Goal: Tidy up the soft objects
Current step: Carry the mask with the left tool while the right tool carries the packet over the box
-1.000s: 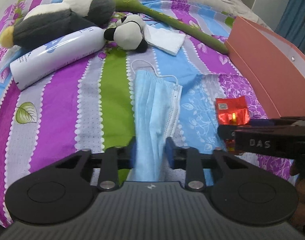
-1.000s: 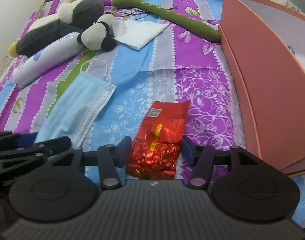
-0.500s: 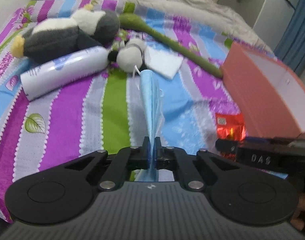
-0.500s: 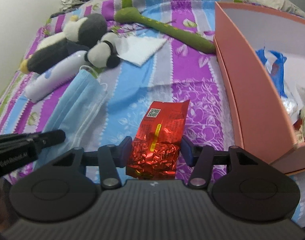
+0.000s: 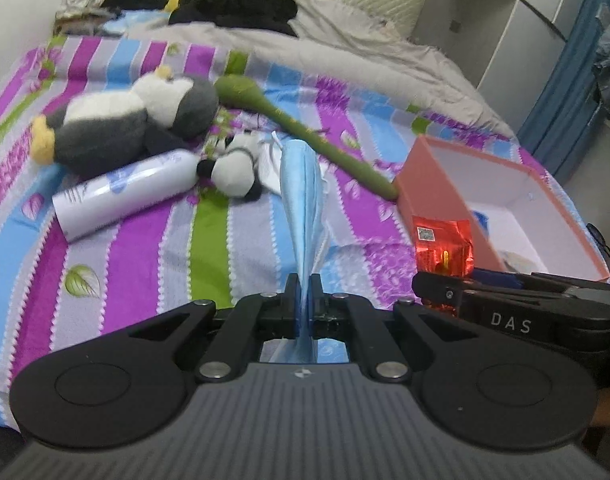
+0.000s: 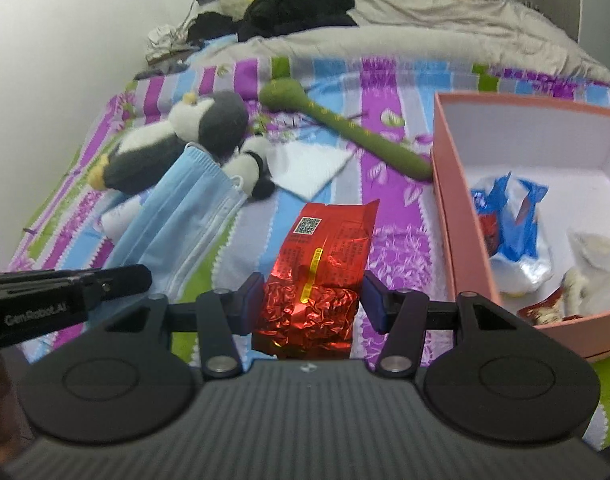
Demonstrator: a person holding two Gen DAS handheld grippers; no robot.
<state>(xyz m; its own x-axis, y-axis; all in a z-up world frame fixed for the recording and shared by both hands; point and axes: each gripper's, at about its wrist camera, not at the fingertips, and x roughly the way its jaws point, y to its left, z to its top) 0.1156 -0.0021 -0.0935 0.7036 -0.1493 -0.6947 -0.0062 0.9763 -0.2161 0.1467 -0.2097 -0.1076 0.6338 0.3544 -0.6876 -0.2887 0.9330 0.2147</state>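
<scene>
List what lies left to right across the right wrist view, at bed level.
Left gripper → mask → red packet → pink box → blue-and-white bag inside it.

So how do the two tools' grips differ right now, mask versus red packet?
The left tool is shut tight on the blue face mask, which is pinched into a narrow fold and lifted off the bedspread. The right tool stands wide, its jaws either side of the red foil packet; whether they touch it is unclear. Both items sit near the pink box.
</scene>
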